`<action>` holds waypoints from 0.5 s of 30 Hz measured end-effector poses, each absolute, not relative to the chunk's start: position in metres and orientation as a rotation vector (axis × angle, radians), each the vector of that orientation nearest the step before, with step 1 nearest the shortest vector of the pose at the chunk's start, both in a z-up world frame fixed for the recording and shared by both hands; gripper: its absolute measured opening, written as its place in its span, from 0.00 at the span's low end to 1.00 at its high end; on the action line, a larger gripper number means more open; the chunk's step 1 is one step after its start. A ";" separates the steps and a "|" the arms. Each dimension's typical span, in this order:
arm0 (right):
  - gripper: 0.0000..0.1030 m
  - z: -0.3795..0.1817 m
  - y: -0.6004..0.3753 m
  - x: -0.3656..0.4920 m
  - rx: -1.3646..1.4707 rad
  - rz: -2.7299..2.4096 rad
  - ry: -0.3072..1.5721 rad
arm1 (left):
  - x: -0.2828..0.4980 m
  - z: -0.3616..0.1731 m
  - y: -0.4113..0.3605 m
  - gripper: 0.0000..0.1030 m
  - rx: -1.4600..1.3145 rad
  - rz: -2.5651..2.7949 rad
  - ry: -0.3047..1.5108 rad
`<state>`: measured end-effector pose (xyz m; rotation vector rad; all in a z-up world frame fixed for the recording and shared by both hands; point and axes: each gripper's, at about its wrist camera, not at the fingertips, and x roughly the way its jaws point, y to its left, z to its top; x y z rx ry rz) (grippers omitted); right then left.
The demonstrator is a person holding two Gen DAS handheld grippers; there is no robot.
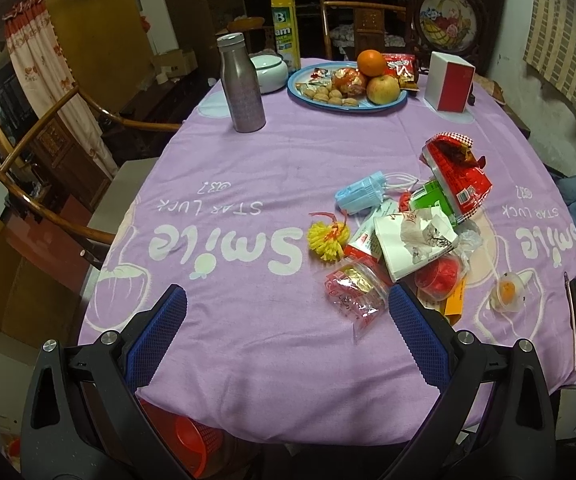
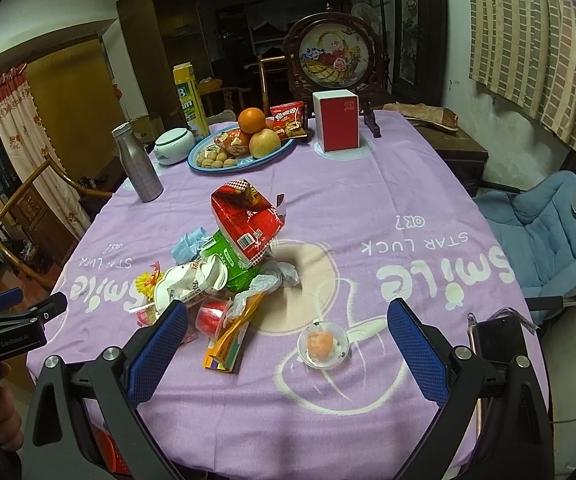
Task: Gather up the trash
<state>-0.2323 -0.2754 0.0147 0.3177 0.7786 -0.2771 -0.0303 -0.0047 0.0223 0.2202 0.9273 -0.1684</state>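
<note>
Both claws wide open, empty.

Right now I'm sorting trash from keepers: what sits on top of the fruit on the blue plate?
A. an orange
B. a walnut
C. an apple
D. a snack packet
A: the orange rests highest on the blue plate, above the apple, with the walnuts lower at the side.

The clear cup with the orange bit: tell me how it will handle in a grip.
The clear cup looks thin, so it probably flexes or cracks if squeezed hard. Nearly empty, it is likely light and may skid on the cloth. Its round wall could slip from the pads.
</note>
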 end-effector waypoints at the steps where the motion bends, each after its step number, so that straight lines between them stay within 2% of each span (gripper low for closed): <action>1: 0.95 0.015 -0.275 -0.232 0.316 -0.278 0.780 | -0.031 0.022 -0.005 0.94 0.219 -0.169 0.927; 15: 0.95 0.016 -0.280 -0.240 0.308 -0.287 0.787 | -0.036 0.025 -0.007 0.94 0.211 -0.165 0.928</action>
